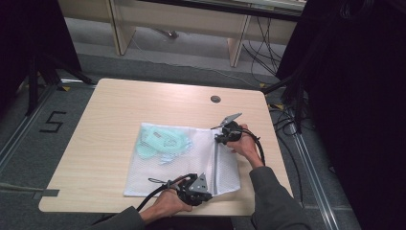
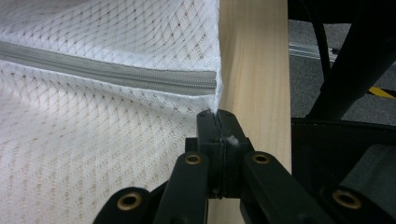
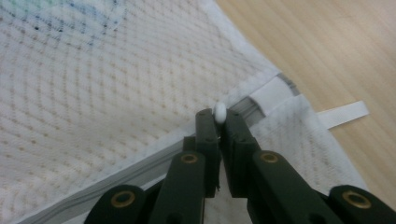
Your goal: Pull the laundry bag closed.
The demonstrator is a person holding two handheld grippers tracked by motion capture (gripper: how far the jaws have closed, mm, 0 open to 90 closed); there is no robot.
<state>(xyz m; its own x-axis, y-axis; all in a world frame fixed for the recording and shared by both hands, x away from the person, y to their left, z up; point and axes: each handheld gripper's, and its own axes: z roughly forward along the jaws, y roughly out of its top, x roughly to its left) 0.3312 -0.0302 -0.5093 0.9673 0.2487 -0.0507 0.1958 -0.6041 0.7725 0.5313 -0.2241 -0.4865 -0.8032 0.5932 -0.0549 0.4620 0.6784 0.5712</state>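
- A white mesh laundry bag (image 1: 191,160) is laid flat on the near right part of the wooden table (image 1: 119,115), with its near edge close to the table's front edge.
- A grey zipper (image 2: 116,74) is seen running across the bag near its right side, from the near edge toward the far edge.
- A pale green garment (image 1: 160,141) is seen through the mesh in the bag's far left part.
- A small white zipper pull (image 3: 220,112) is clamped between the tips of the right gripper (image 1: 224,136) at the far end of the zipper; the jaws are closed on it in the right gripper view.
- A white fabric tab (image 3: 343,114) is seen lying on the wood just beside that corner of the bag.
- The near edge of the bag, just below the zipper's end, is pinched by the left gripper (image 2: 217,122); its jaws are pressed together on the mesh hem in the left gripper view.
- Each gripper is held by one of the person's hands, which come in from the bottom of the high view.
- A round grommet (image 1: 215,99) is set in the table's far part, well apart from the bag.
- A grey floor with a painted "5" (image 1: 52,122) is seen to the left of the table.
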